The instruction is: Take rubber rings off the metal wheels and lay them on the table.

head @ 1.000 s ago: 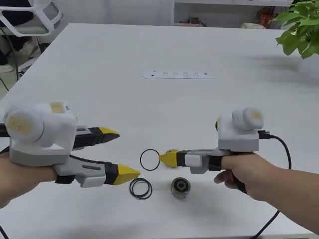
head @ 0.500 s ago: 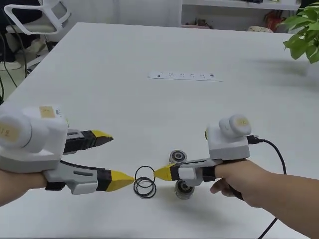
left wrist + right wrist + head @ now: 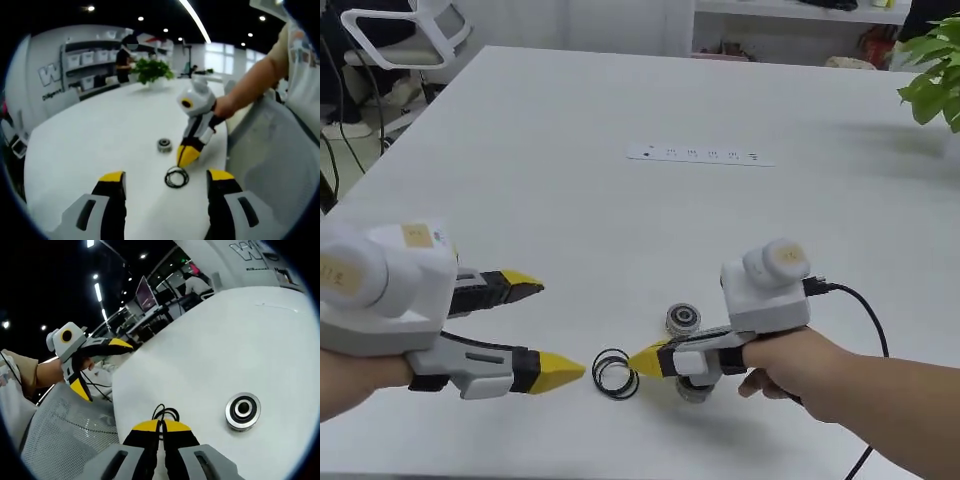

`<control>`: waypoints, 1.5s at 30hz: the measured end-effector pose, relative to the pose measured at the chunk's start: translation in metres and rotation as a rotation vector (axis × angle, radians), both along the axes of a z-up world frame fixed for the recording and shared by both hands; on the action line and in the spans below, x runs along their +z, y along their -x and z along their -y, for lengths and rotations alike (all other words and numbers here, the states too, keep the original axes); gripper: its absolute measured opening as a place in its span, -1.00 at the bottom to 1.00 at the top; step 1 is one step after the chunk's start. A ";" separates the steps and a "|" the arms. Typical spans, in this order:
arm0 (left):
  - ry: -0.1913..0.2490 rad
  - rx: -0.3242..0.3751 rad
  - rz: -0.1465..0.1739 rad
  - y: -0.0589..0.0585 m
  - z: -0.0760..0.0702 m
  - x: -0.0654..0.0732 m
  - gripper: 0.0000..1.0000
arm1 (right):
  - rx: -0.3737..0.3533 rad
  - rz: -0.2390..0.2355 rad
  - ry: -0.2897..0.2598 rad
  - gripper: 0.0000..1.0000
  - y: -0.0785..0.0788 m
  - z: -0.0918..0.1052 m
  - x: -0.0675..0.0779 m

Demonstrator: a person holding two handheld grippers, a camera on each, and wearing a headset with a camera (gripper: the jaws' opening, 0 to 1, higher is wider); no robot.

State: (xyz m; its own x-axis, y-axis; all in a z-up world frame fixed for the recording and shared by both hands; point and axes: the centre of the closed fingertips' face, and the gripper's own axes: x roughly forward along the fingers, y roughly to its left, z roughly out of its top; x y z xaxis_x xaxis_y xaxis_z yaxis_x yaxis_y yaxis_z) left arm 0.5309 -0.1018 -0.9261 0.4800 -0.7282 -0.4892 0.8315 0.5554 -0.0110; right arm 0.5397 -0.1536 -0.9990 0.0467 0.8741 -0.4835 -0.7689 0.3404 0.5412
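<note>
Thin black rubber rings lie in a small overlapping pile near the table's front edge, also seen as rings and rings. My right gripper is shut, its yellow tips at the pile's right edge, and one ring seems pinched in them. A metal wheel stands just behind it, the same wheel and wheel. A second wheel is partly hidden under the right gripper. My left gripper hovers open to the left of the pile, holding nothing.
A white power strip lies mid-table. A leafy plant stands at the far right, and an office chair at the far left. The right gripper's cable trails toward the front edge.
The right gripper carried its ring toward me and down onto the pile of rings, uncovering the far wheel. The left gripper stayed open and hardly moved.
</note>
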 end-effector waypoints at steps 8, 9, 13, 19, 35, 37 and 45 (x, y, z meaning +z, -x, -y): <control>-0.003 0.001 0.000 0.000 0.001 0.001 0.32 | -0.002 0.022 -0.010 -0.82 0.001 0.003 0.006; -0.003 0.000 -0.001 0.000 0.002 0.000 0.32 | -0.003 0.026 -0.013 -0.79 0.001 0.003 0.008; 0.000 -0.004 -0.002 0.001 0.005 0.001 0.32 | -0.012 0.046 -0.026 -0.70 -0.002 0.007 0.015; -0.003 -0.011 0.001 0.002 0.007 0.004 0.34 | -0.037 0.082 -0.049 -0.58 -0.006 0.018 0.029; 0.025 0.014 -0.007 0.001 0.007 0.007 0.37 | -0.137 0.239 -0.034 -0.16 -0.013 0.074 0.053; 0.029 0.015 -0.008 0.001 0.008 0.007 0.37 | -0.150 0.246 -0.029 -0.12 -0.013 0.081 0.052; 0.041 0.030 -0.014 0.003 0.007 0.006 0.38 | -0.215 0.292 -0.002 0.04 -0.011 0.107 0.049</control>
